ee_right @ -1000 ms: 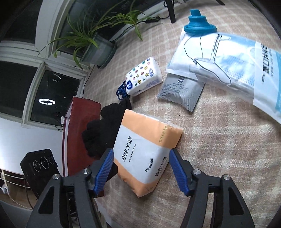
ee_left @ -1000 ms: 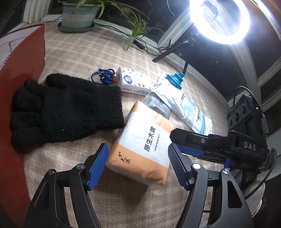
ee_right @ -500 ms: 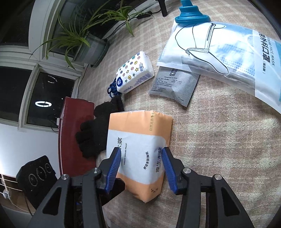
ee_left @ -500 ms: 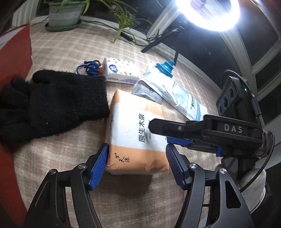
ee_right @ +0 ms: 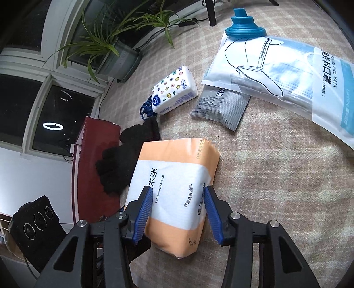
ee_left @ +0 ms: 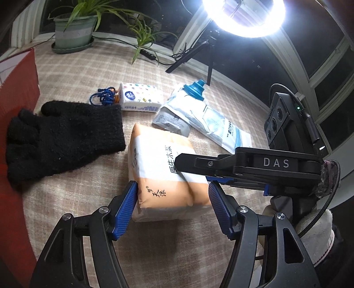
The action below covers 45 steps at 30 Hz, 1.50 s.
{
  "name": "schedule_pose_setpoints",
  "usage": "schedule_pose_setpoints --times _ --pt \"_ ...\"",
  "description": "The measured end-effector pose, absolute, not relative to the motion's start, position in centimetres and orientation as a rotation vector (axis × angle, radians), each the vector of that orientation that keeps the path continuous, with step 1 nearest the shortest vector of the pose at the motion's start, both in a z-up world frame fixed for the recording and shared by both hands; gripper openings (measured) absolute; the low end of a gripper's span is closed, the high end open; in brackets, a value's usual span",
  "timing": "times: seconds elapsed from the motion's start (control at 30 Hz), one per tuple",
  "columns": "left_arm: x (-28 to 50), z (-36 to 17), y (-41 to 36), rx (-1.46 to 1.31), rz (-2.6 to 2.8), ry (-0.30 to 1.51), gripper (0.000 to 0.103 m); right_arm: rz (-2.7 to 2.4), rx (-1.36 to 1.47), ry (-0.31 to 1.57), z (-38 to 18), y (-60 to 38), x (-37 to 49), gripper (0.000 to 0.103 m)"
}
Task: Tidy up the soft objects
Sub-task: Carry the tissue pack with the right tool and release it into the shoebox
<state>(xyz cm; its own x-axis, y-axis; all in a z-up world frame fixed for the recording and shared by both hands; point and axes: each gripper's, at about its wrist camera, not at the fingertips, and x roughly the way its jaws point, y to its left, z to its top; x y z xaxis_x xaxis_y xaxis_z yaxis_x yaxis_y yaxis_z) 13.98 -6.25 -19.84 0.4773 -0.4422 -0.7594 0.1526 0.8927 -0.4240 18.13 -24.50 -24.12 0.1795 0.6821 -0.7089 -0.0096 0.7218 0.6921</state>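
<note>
Two grippers on one orange-and-white tissue pack. Right gripper has its blue pads pressed into the pack's white band, jaws clamped on it, pack dented at the contact. Left gripper straddles the pack's near end; its left pad touches the pack's side, the right pad sits just beside the other side, jaws still apart, not squeezing.

Pack lies flat on the checked cloth, long axis running away from the left gripper, far end pointing toward the grey sachet. In the right wrist view the long axis runs forward and slightly right, far end toward the same sachet.

Black glove forward-left of the left gripper, cuff just beside the pack's left edge, fingertips at the red box. Ahead of the pack: small white tissue packet with blue cord at its end, and a face mask bag overlapping the sachet, blue funnel-shaped piece at the bag's far end. Right gripper's finger crosses over the pack's right side in the left wrist view. Potted plant and ring light far ahead.
</note>
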Motion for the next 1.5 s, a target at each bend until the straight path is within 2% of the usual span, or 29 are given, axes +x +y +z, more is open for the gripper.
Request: schedule_pose_setpoints --times 0.73,1.5 --pt "11.3 -13.2 -3.1 -0.281 -0.344 0.838 0.064 0.66 0.572 1.178 -15.7 -20.9 17.4 0.044" --pt "8.0 -10.1 7.6 -0.34 -0.162 0.722 0.064 0.842 0.422 1.134 -10.5 -7.3 18.0 0.044"
